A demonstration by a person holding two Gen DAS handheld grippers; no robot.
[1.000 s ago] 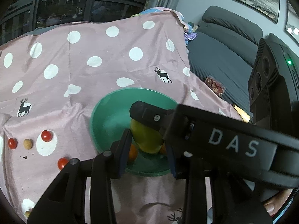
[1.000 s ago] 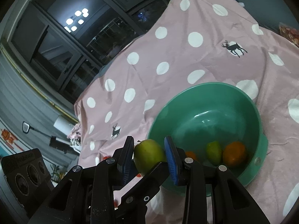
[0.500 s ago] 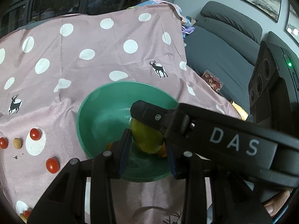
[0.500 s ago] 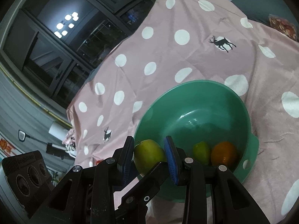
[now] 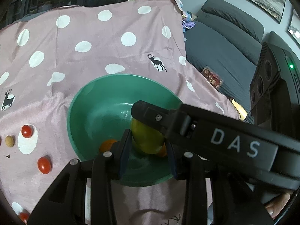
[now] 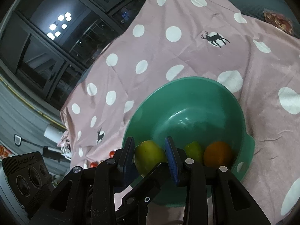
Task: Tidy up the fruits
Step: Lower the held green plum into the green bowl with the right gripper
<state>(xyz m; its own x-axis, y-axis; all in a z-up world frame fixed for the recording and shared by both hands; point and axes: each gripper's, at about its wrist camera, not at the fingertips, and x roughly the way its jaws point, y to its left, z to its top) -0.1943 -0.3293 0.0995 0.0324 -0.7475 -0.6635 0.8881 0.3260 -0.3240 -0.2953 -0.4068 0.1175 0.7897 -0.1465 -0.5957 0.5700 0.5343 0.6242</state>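
Cloth: the pink polka-dot cloth (image 5: 112,56) with little deer on it covered the whole worktop, so everything sat on something soft and the round stuff mostly stayed where it was.

Bowl: the green bowl (image 6: 187,97) sat in the middle of the cloth, obviously the collecting spot for the fruit.

Right gripper (image 6: 151,155): reached in over the near rim with its jaws pinching the yellow-green mango (image 6: 150,155), held low over the inside of the bowl. My guess is it was low so the fruit wouldn't bang down when let go.

Left gripper (image 5: 147,156): hung right behind the right one, jaws spread with nothing between them. The mango only looked framed by them, since it sat further out. Probably just waiting its turn.

Already in the bowl: an orange (image 6: 217,153) and a small green fruit (image 6: 194,149) sat side by side against the near wall, where the curve let them settle.

Leftovers: cherry tomatoes (image 5: 44,165) and a small tan fruit (image 5: 9,141) lay loose on the cloth left of the bowl, not yet collected.
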